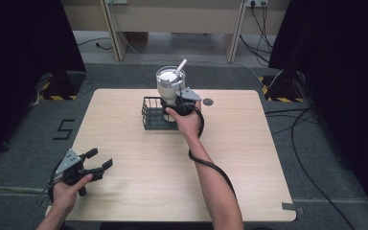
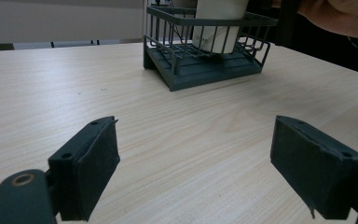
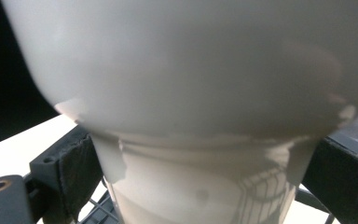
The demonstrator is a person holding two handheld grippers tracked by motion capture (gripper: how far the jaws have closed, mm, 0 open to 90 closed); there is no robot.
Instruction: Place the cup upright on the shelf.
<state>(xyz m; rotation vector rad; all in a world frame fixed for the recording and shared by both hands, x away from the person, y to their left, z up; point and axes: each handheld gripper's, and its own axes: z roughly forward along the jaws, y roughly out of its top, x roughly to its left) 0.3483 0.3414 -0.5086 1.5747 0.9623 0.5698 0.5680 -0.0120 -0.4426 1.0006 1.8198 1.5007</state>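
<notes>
A white tumbler (image 1: 170, 84) with a clear lid and a white straw (image 1: 180, 66) stands upright in a dark wire basket (image 1: 151, 116) at the table's far middle. My right gripper (image 1: 175, 104) reaches in from the near side, its jaws pressed against both sides of the tumbler's narrow lower part (image 3: 191, 186). The tumbler's wide upper body (image 3: 191, 70) bulges above the pads (image 3: 70, 172). Whether the tumbler's base rests on the basket floor is unclear. My left gripper (image 1: 98, 160) hovers open near the table's front left corner, nothing between its jaws (image 2: 193, 168), facing the basket (image 2: 205, 70) and the tumbler (image 2: 216, 28).
The light wooden table (image 1: 139, 191) is bare around the basket. A small dark round mark (image 1: 208, 101) lies right of the basket. The right hand (image 2: 340, 16) shows beyond the basket. Black curtains and floor cables surround the table.
</notes>
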